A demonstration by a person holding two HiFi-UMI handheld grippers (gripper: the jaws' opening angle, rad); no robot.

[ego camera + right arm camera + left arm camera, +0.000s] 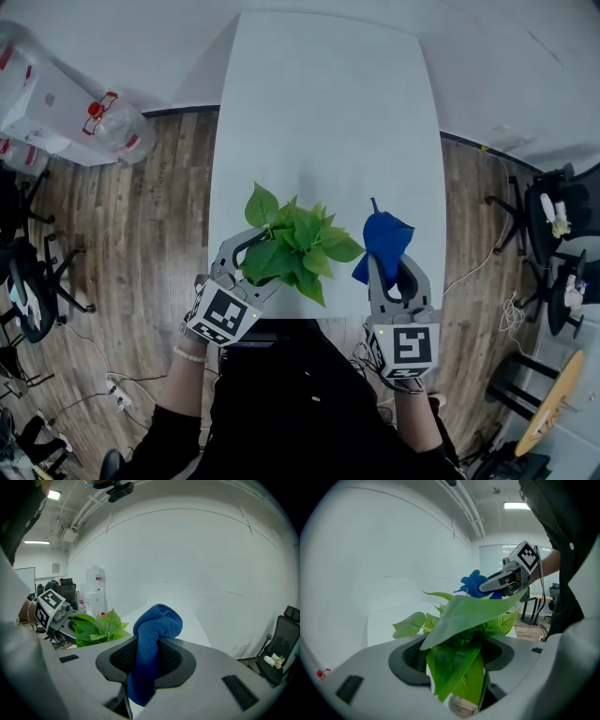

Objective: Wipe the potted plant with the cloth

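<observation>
The right gripper (147, 660) is clamped on the blue cloth (157, 625), which is soft, light and floppy and should drape over leaves easily. The left gripper (454, 663) stands wide around the potted plant (300, 248) at the table's (319, 112) near edge; whether its pads touch the pot is unclear. The leaves look thin and tearable, so steady it by the stiff pot, not the foliage
</observation>
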